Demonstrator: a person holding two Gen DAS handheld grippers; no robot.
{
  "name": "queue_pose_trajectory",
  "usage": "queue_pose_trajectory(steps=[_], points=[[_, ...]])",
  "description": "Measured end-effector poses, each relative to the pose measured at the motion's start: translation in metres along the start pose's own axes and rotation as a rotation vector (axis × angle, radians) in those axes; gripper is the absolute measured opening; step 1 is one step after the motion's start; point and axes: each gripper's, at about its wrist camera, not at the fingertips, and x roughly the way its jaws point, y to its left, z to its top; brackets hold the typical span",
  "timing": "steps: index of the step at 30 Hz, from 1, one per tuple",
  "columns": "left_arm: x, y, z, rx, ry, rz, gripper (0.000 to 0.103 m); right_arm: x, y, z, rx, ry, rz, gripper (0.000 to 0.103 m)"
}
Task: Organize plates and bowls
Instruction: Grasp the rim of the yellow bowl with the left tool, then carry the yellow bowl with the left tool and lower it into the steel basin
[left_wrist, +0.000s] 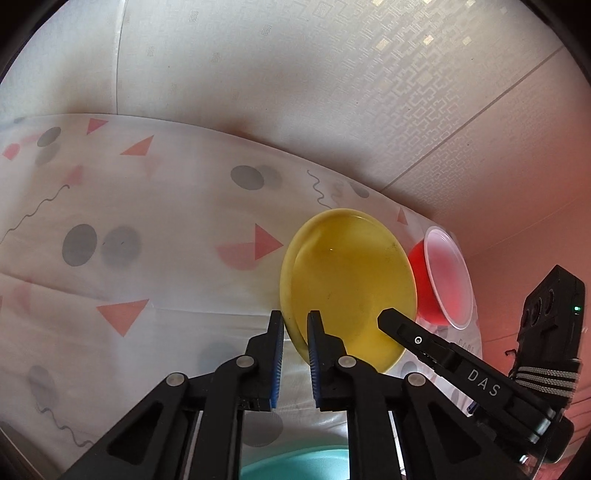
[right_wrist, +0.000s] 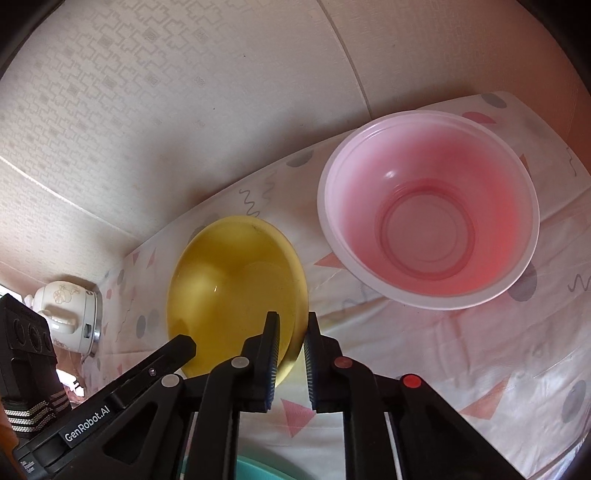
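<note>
Both my tools hold the yellow plate (left_wrist: 347, 280) on the desk (left_wrist: 147, 229), left tool (left_wrist: 295, 319) clamped on its left rim, right tool (right_wrist: 291, 320) on its right (the red bowl (right_wrist: 428, 225) stands just beyond, to the right).

Yellow plate (left_wrist: 347, 280) tilted beside upright red bowl (right_wrist: 428, 229).

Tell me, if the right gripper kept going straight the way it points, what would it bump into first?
Nothing new: the right gripper is already closed on the rim of the yellow plate. Pushed straight on, it would probably drive that rim into the patterned tablecloth beneath. The pink bowl sits off to its right.
</note>
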Motion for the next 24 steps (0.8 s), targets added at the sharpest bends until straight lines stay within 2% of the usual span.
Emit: queue_pose_trajectory(steps=[6, 13, 24], points=[[-0.015, 0.007, -0.011, -0.014, -0.028, 0.004, 0.013, -0.004, 0.004, -0.01, -0.012, 0.018, 0.033, 0.013], [-0.046, 0.015, -0.024, 0.003, -0.089, 0.035, 0.013, -0.02, 0.023, -0.022, -0.071, 0.015, 0.061, 0.013], [-0.089, 0.039, -0.047, -0.033, -0.137, 0.056, 0.013, -0.034, 0.06, -0.048, -0.154, 0.026, 0.114, 0.013]])
